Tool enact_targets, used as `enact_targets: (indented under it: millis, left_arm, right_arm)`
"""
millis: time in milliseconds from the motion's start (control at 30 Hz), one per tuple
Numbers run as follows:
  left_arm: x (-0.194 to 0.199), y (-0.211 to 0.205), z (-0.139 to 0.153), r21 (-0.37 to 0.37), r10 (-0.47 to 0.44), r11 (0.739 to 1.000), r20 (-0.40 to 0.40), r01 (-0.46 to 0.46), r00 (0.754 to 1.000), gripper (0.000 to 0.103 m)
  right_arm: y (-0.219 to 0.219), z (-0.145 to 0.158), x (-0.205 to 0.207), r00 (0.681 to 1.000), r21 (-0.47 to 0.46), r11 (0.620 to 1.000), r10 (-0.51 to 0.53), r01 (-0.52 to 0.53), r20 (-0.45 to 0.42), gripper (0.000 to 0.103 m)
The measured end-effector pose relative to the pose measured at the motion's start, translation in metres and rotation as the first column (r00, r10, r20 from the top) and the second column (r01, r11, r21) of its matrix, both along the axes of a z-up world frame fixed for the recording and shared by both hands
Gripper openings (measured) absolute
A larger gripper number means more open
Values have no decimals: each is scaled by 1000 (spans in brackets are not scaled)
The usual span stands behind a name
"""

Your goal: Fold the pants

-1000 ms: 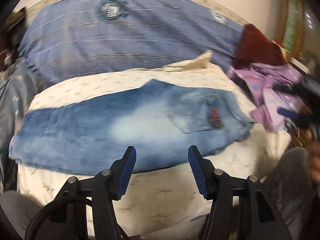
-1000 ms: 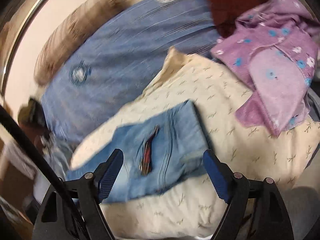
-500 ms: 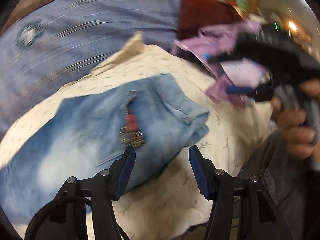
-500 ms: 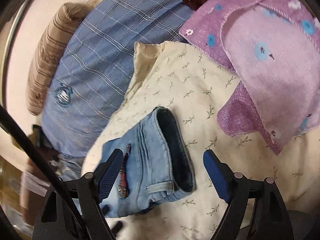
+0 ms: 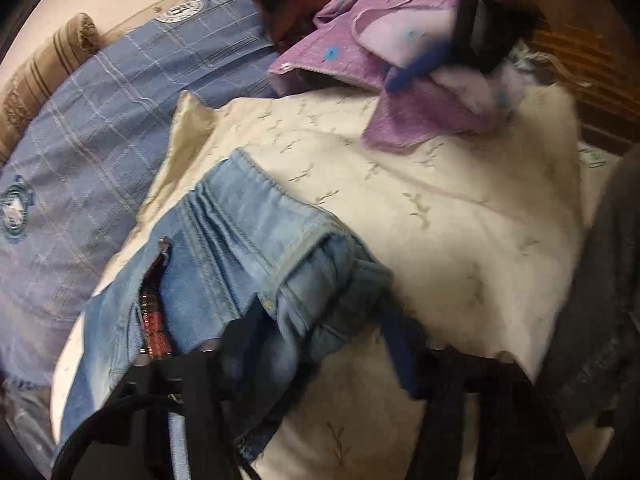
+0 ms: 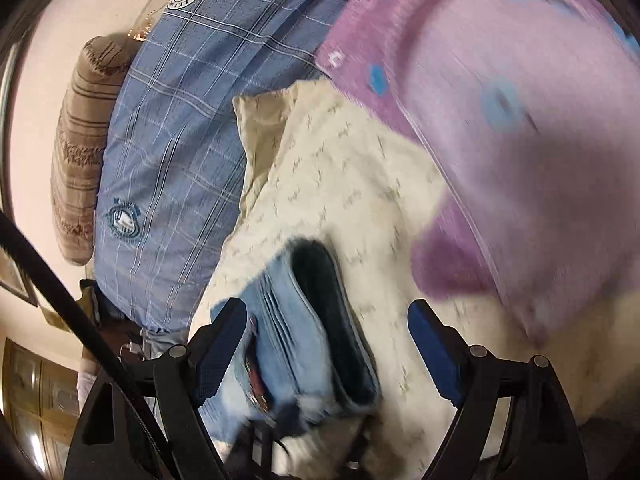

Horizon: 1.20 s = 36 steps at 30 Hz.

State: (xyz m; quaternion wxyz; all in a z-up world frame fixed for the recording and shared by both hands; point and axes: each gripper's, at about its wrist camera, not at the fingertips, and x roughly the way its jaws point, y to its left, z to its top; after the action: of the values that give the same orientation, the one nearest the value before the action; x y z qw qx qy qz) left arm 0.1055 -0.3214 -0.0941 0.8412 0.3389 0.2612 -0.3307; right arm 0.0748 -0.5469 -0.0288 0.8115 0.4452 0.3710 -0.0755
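Left wrist: jeans (image 5: 224, 264) lying on cream sheet (image 5: 440, 216), waistband toward the middle of the sheet, its bunched corner lodged between the left gripper (image 5: 320, 344) fingers; jaws parted around the denim, not pinching it. Purple cloth (image 5: 360, 56) beyond, partly on the sheet. Blue plaid cover (image 5: 100, 120) to the left. Right gripper (image 5: 452, 56) blurred over the purple cloth.

Right wrist: right gripper (image 6: 328, 344) spread wide, holding nothing, hovering over the waistband (image 6: 320, 320) opening. Purple cloth (image 6: 520, 120) blurred, filling the right side. Plaid cover (image 6: 180, 120) and brown striped pillow (image 6: 80, 140) at left.
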Motion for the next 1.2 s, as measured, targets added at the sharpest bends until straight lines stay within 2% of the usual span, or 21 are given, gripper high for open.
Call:
enact_targets:
  millis: [100, 200, 233, 333, 467, 567, 700, 767, 833, 900, 967, 1033, 1133, 1167, 1200]
  left_arm:
    - [8, 2, 4, -61, 32, 998, -62, -35, 998, 35]
    - [21, 22, 25, -213, 36, 974, -200, -80, 979, 29]
    - [28, 29, 33, -263, 43, 958, -259, -113, 965, 28]
    - [40, 32, 45, -316, 61, 931, -353, -181, 934, 27]
    - [43, 27, 45, -323, 86, 921, -372, -216, 924, 27]
    - [45, 33, 46, -344, 91, 909, -390, -237, 916, 27]
    - [45, 39, 51, -368, 92, 895, -401, -252, 911, 27]
    - [47, 37, 47, -360, 93, 898, -409, -254, 908, 27]
    - [49, 35, 43, -352, 96, 899, -423, -261, 901, 27]
    - [48, 33, 39, -346, 99, 900, -429, -264, 898, 27]
    - [50, 29, 40, -343, 101, 902, -421, -261, 902, 27]
    - [54, 29, 42, -354, 102, 894, -438, -276, 893, 27]
    - [70, 45, 47, -417, 61, 848, -537, -328, 841, 27]
    - [76, 55, 51, -452, 36, 822, -567, -347, 823, 27]
    - [79, 63, 55, -476, 19, 805, -575, -354, 818, 27]
  right_arm:
    - [-5, 8, 24, 999, 4, 1000, 18, -18, 35, 86]
    - [-1, -3, 25, 993, 24, 998, 53, -56, 108, 86]
    - [1, -11, 26, 993, 26, 997, 71, -74, 89, 86]
    - [9, -34, 33, 990, 48, 989, 136, -137, 27, 86]
    - [15, -58, 45, 980, 179, 963, 200, -200, 17, 86]
    - [19, -76, 50, 978, 275, 940, 210, -201, -6, 86]
    - [30, -84, 54, 967, 329, 913, 254, -242, 8, 85]
    - [34, -89, 59, 965, 281, 931, 256, -231, -56, 71]
    - [36, -94, 61, 966, 273, 937, 246, -216, -79, 25]
    - [40, -84, 60, 966, 229, 945, 251, -232, -57, 13]
    - [47, -67, 60, 965, 92, 966, 248, -240, -84, 9]
    - [58, -54, 62, 959, -16, 963, 264, -267, -103, 7]
    - [64, -45, 65, 960, -47, 962, 265, -270, -87, 7]
    - [67, -39, 65, 962, -51, 961, 269, -272, -55, 7]
    - [70, -33, 65, 960, -61, 958, 278, -279, -30, 7]
